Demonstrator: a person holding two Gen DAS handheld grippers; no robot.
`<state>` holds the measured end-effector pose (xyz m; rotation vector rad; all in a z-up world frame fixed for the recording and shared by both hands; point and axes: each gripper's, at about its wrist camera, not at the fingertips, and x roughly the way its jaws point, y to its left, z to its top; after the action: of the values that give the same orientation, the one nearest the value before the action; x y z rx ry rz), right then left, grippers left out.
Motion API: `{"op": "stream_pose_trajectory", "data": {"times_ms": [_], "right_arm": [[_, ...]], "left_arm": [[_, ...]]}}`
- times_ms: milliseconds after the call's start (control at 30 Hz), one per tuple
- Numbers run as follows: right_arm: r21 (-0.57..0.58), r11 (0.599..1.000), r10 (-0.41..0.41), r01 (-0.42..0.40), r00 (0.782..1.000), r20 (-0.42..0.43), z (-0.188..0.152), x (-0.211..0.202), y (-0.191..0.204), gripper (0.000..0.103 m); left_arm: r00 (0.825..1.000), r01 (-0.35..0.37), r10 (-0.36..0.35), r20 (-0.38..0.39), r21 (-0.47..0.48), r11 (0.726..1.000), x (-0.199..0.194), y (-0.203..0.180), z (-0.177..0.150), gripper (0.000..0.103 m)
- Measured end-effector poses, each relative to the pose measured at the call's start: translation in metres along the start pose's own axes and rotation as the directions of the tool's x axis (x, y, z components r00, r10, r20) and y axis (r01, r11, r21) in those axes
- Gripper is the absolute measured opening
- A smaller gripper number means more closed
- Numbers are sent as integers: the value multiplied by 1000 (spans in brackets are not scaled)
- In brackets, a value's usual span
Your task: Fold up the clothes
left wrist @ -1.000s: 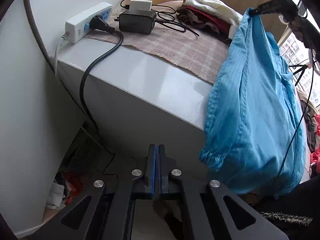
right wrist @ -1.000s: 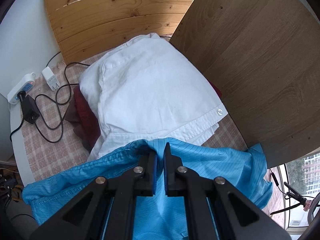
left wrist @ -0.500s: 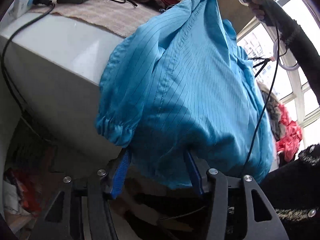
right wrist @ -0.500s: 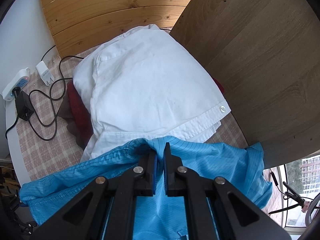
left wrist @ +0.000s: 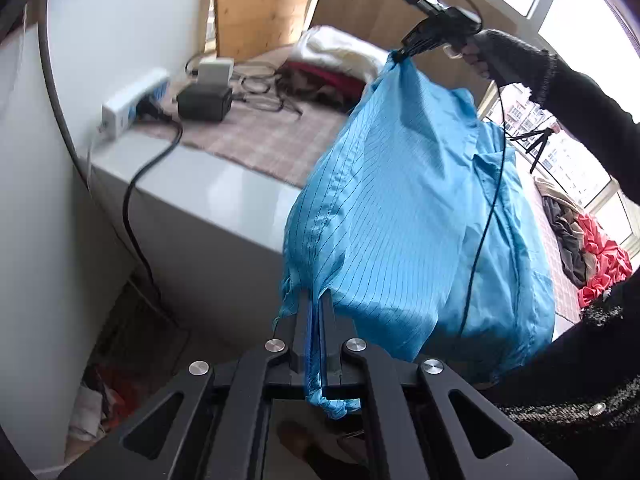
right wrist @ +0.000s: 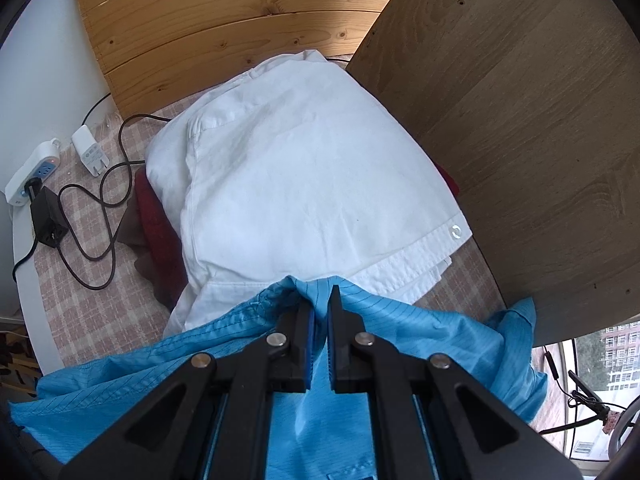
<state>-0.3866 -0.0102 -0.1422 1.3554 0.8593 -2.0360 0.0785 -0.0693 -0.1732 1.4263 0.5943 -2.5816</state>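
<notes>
Above the counter [left wrist: 224,196] edge, blue garment [left wrist: 404,216] hangs stretched between both tools. Left tool [left wrist: 316,320] clamped on its lower hem at 6 o'clock; right tool [right wrist: 319,312] clamped on the top edge, at 1 o'clock in left view. White folded clothes [right wrist: 304,168] beyond.

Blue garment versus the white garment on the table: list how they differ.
The blue garment hangs in the air, pinched at the top by the right hand-held gripper and low down by the left hand-held gripper; the white garment lies on the table, touched by neither. The blue one is loose and unfolded with fine dark stripes; the white one is plain, folded, and tops a pile. Both are thin woven cloth.
</notes>
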Motion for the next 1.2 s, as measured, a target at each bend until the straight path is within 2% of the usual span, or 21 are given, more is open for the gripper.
{"op": "stream_pose_trajectory", "data": {"times_ms": [100,167,200,233,300,333,400,467,500,567,633,900,1067,1100,1200], "right_arm": [[-63,997,29,-33,997,-74,13,24,10,11],[-79,995,56,-60,997,-62,18,15,5,13],[-79,992,96,-100,994,-52,19,5,-2,20],[-79,988,128,-130,991,-30,19,-9,-11,33],[-89,981,175,-172,984,33,15,-39,-30,47],[-92,979,189,-182,980,66,10,-55,-40,49],[-58,974,226,-220,966,125,-5,-79,-68,50],[56,978,189,-199,971,147,-29,-83,-103,52],[122,977,155,-172,978,141,-43,-74,-123,52],[254,960,91,-120,989,120,-72,-55,-162,52],[405,907,98,-113,994,57,-107,-23,-201,52],[565,792,215,-230,972,94,-120,13,-251,52],[650,702,281,-290,952,121,-127,35,-282,52],[652,709,280,-268,956,88,-120,40,-283,52],[664,703,322,-254,947,21,-104,65,-287,52]], "left_arm": [[988,-77,79,-130,25,997,34,7,-6,6],[982,-98,105,-158,51,994,34,8,-9,6],[979,-121,131,-159,72,990,31,8,-8,6],[974,-141,154,-163,88,986,26,9,-6,6],[965,-171,189,-179,112,979,16,10,0,6],[962,-186,206,-179,122,975,11,10,5,7],[960,-212,232,-157,137,968,-1,5,21,10],[973,-182,202,-110,168,969,-7,-11,43,12],[979,-167,186,-85,191,967,-8,-20,54,18],[985,-146,163,-50,245,958,-2,-38,74,23],[989,-115,136,-55,281,953,11,-53,89,23],[988,-40,81,-128,295,955,59,-79,109,23],[982,-37,90,-167,299,953,83,-81,108,23],[980,-34,89,-177,296,955,87,-80,108,23],[975,-30,92,-204,285,958,98,-77,106,23]]}}
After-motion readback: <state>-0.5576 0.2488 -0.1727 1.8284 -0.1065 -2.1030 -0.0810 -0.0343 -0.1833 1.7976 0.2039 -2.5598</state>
